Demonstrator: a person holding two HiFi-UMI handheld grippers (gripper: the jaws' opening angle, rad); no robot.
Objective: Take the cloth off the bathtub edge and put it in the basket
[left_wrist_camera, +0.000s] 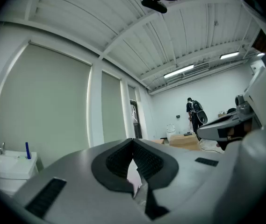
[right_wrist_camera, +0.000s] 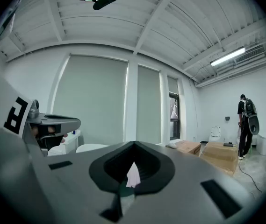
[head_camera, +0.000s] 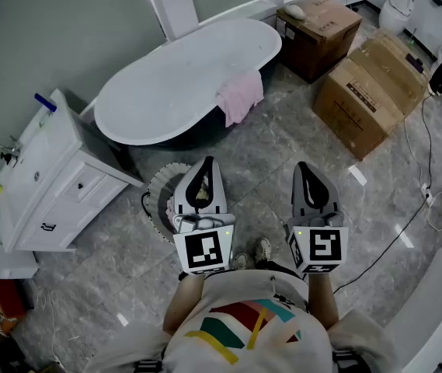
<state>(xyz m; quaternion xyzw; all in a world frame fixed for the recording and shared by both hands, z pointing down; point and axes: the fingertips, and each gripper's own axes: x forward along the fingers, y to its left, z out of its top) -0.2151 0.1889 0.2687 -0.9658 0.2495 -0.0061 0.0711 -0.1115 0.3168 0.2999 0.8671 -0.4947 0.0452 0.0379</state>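
The opening step is judged to be in hand, with nothing grasped yet. On the floor, the basket [head_camera: 157, 195] is partly hidden behind the left gripper [head_camera: 207, 169], whose jaws are pressed together on nothing; the basket's contents cannot be made out. The cloth [head_camera: 240, 95] is draped over the near rim of the bathtub [head_camera: 166, 84], towards its right end, well apart from both grippers. The right gripper [head_camera: 304, 171] is likewise closed and empty. A reach to the rim is called for next, with jaws parted before the cloth is pinched.
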